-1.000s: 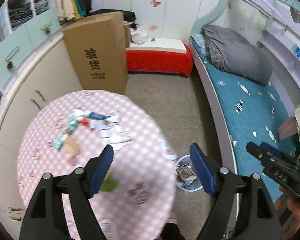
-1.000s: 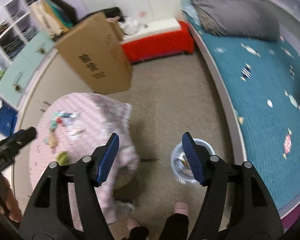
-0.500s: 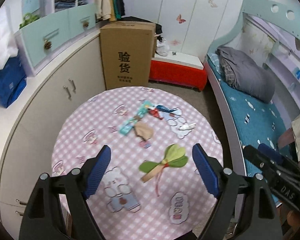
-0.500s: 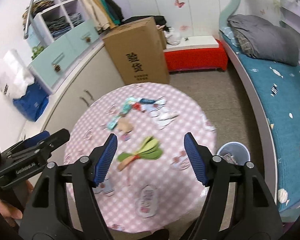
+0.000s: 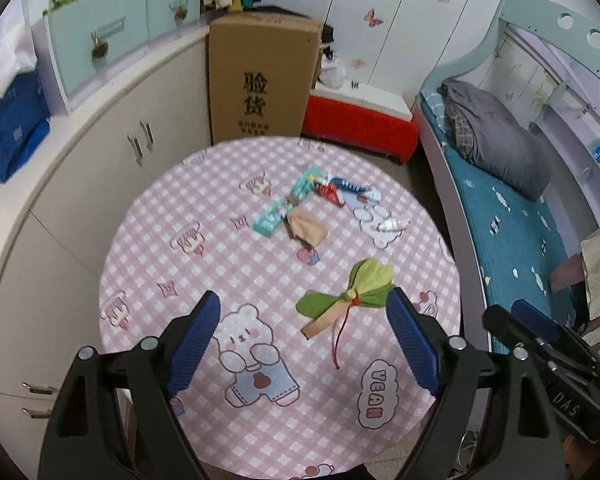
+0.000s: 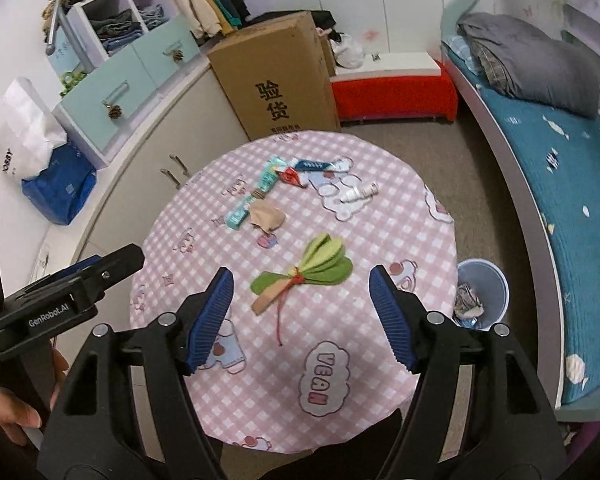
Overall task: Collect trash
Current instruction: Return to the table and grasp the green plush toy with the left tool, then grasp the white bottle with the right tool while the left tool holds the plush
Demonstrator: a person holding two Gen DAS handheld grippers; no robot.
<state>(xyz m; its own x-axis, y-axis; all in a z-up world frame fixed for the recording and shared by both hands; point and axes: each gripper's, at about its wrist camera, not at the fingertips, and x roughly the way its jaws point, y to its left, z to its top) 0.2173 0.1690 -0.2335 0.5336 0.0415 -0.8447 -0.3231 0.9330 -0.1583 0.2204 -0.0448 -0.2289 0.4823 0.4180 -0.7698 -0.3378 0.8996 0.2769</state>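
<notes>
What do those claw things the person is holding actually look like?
Each is a black plastic frame with silver rivets. The left gripper and the right gripper both end in ribbed blue pads. White lettering marks their sides: GenRobot.AI on the left, DAS on the right.

Soft, even indoor light fills both views, with no hard shadows and no strong glare. The round surface with the pink checked cloth (image 5: 260, 420) is evenly lit and fairly sharp at the centre. Fisheye distortion bends the pale curved cabinet front (image 5: 80, 184) and the blue-covered bed (image 6: 560, 184), and black vignetting darkens the corners. Slight blur softens the left edge of the left wrist view.
</notes>
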